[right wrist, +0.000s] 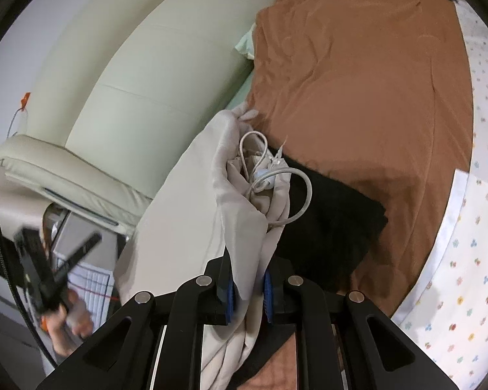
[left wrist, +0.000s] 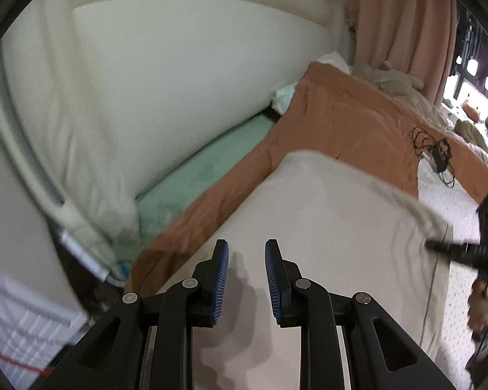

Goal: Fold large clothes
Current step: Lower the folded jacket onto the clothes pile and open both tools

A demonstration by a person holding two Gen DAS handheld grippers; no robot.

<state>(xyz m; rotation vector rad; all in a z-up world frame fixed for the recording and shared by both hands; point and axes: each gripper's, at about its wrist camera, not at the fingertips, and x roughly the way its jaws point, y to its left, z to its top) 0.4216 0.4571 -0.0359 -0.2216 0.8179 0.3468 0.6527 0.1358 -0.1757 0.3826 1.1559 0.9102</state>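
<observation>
A large beige garment (left wrist: pixel 325 214) lies spread on the bed, over an orange blanket (left wrist: pixel 358 117). My left gripper (left wrist: pixel 246 260) is open and empty, hovering just above the garment's near part. My right gripper (right wrist: pixel 248 287) is shut on a bunched fold of the same beige garment (right wrist: pixel 240 201), lifting it; a drawstring cord (right wrist: pixel 286 182) loops out at its waistband. The right gripper shows at the right edge of the left wrist view (left wrist: pixel 439 245), at the garment's edge. The left gripper appears blurred at the lower left of the right wrist view (right wrist: pixel 81 247).
A black cloth (right wrist: pixel 328 227) lies on the orange blanket (right wrist: pixel 358 81) under the lifted fold. A cream padded headboard (left wrist: pixel 179 81) and green sheet (left wrist: pixel 205 175) run along the left. A black cable and charger (left wrist: pixel 439 152) lie on the blanket. A floral sheet (right wrist: pixel 471 227) lies right.
</observation>
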